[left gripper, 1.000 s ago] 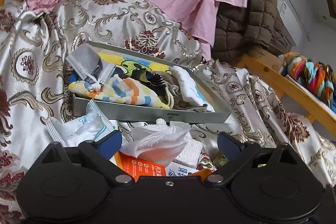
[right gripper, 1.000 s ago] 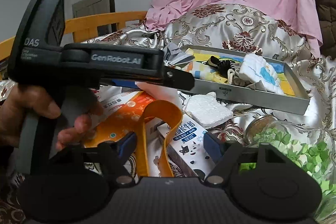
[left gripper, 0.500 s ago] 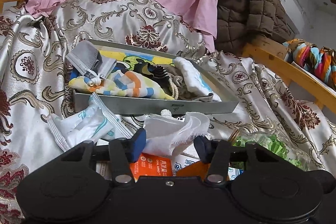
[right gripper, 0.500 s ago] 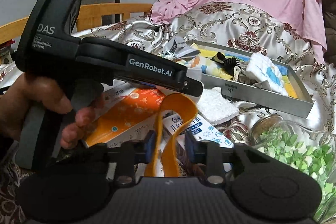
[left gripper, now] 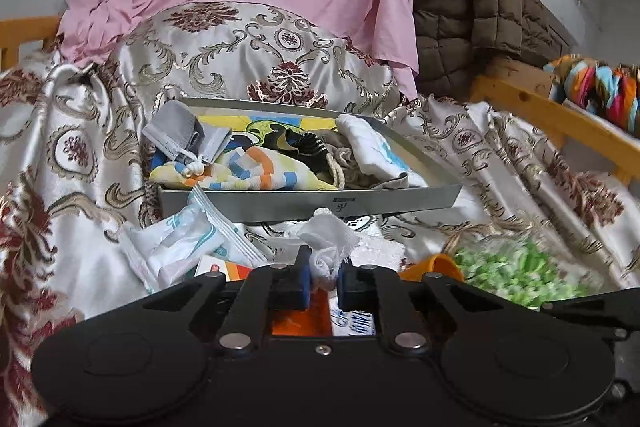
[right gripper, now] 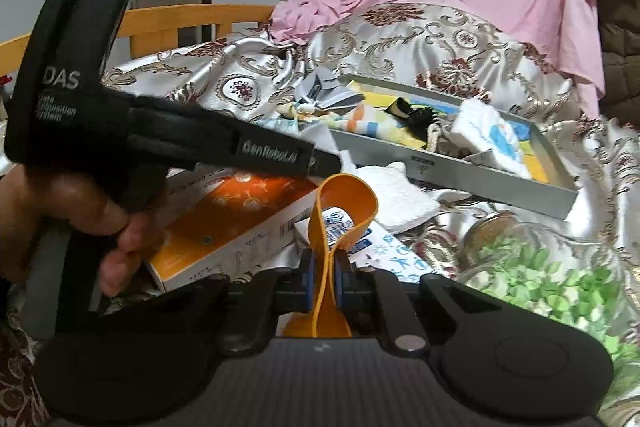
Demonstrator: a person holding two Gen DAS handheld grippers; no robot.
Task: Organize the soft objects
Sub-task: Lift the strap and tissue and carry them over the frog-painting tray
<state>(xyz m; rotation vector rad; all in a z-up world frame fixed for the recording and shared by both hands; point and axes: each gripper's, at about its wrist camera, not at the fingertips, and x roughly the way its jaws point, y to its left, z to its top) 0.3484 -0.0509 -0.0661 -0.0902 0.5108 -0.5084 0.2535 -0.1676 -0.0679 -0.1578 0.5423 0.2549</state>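
Two grippers, both loaded. Left gripper [left gripper: 323, 281] has its jaws clenched on a crumpled white gauzy cloth [left gripper: 329, 241], pinched at its bottom so the rest bunches up above the fingertips; it sits just in front of the shallow grey metal tray [left gripper: 400, 201], probably headed there. Right gripper [right gripper: 324, 277] has its jaws clamped on a looped orange rubber band strap [right gripper: 346, 203], gripped low where the two sides meet, so the loop stands up free. Tray rests on the floral satin bedspread [left gripper: 248, 55] and already holds soft stuff: striped pastel sock [left gripper: 256, 171], grey face mask [left gripper: 180, 131], white-and-blue folded cloth [left gripper: 376, 151], so it looks like the collection spot. In front of the tray: white terry pad [right gripper: 404, 195], orange-and-white carton [right gripper: 236, 223], clear jar of green bits [right gripper: 552, 275], plastic-wrapped white packet [left gripper: 180, 247]. Hard items likely stay out. Person's left hand [right gripper: 80, 211] shows gripping the left device's handle.
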